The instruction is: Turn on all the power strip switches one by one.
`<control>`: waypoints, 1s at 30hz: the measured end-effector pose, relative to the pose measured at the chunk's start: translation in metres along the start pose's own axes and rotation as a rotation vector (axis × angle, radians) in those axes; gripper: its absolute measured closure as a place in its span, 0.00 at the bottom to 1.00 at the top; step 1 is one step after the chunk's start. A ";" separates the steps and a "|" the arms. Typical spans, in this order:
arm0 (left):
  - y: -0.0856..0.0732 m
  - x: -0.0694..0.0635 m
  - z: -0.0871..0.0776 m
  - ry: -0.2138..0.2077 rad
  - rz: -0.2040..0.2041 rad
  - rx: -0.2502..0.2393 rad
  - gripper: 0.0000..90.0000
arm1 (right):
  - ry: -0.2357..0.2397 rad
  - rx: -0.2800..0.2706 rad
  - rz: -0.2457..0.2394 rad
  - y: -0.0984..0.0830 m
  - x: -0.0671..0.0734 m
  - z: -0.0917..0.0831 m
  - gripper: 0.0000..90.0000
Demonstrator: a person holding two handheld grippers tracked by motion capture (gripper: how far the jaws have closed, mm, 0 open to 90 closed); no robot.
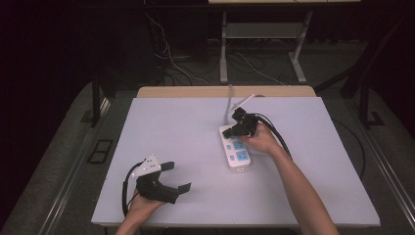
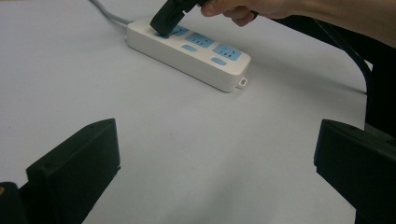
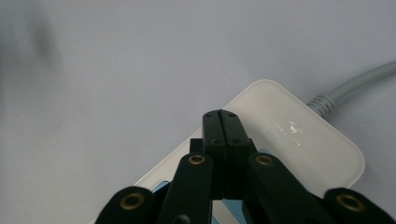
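A white power strip (image 1: 235, 149) with three blue sockets lies on a pale grey table (image 1: 186, 132), a little right of the middle, its long side running away from the person. A grey cord (image 1: 227, 105) leaves its far end and runs toward the back edge of the table.

The right gripper (image 1: 229, 131), held in the person's right hand (image 1: 262, 139), comes down at a slant onto the far end of the strip. Its two black jaws are pressed flat together with nothing between them, and their tip rests on or just above the farthest blue socket; whether it actually touches cannot be told. In the right gripper view the joined tip (image 3: 220, 116) sits over the strip's white end, near where the cord enters.

The left gripper (image 1: 177, 177) rests on the table near the front left, well apart from the strip, held in the left hand (image 1: 144, 205). Its jaws stand wide apart with only bare table between them, and they point toward the strip.
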State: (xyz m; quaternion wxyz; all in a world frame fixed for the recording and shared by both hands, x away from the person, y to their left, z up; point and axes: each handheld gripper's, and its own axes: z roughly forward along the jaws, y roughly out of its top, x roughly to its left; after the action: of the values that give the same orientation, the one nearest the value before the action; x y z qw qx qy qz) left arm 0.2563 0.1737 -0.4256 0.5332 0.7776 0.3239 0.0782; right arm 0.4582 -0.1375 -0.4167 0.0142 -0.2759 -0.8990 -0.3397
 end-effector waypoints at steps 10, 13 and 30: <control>0.000 0.002 0.000 0.000 -0.006 -0.001 0.00 | -0.016 0.004 0.003 0.002 0.003 -0.001 1.00; 0.000 0.003 0.000 -0.001 -0.007 -0.003 0.00 | 0.003 -0.027 0.010 0.001 0.004 -0.005 1.00; 0.000 0.000 0.001 -0.006 -0.006 -0.002 0.00 | -0.047 -0.116 0.045 -0.017 0.012 -0.054 0.84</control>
State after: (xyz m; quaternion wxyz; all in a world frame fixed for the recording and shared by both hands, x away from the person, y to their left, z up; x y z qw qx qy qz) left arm 0.2572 0.1732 -0.4259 0.5354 0.7761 0.3246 0.0746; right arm 0.4304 -0.1756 -0.3830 -0.0153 -0.3041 -0.8714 -0.3845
